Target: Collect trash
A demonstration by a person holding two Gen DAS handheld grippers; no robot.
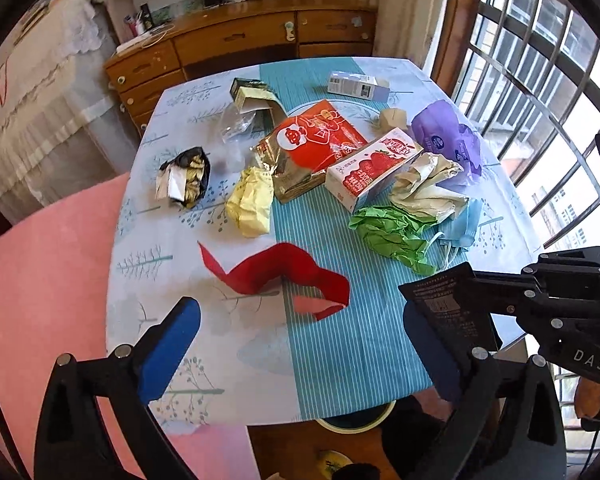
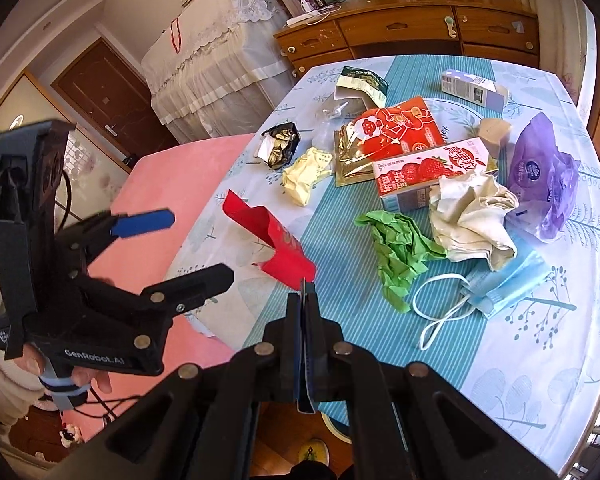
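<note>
milk carton (image 1: 374, 168) behind crumpled paper (image 1: 396, 232), on table (image 1: 340, 360)

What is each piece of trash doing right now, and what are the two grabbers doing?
Left gripper: open, empty.
Right gripper: shut on black packet.
Red paper: bent, lying on the table.
Green paper: crumpled.
Yellow paper: crumpled.
Strawberry milk carton: lying on its side.
Blue face mask: lying flat, loops loose.

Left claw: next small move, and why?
Probably ease the left claw forward and down over the red paper, then close. Its fingers are open and empty, and that paper is the nearest scrap, straight ahead. The right claw is shut on a flat black packet, so it is busy.
</note>
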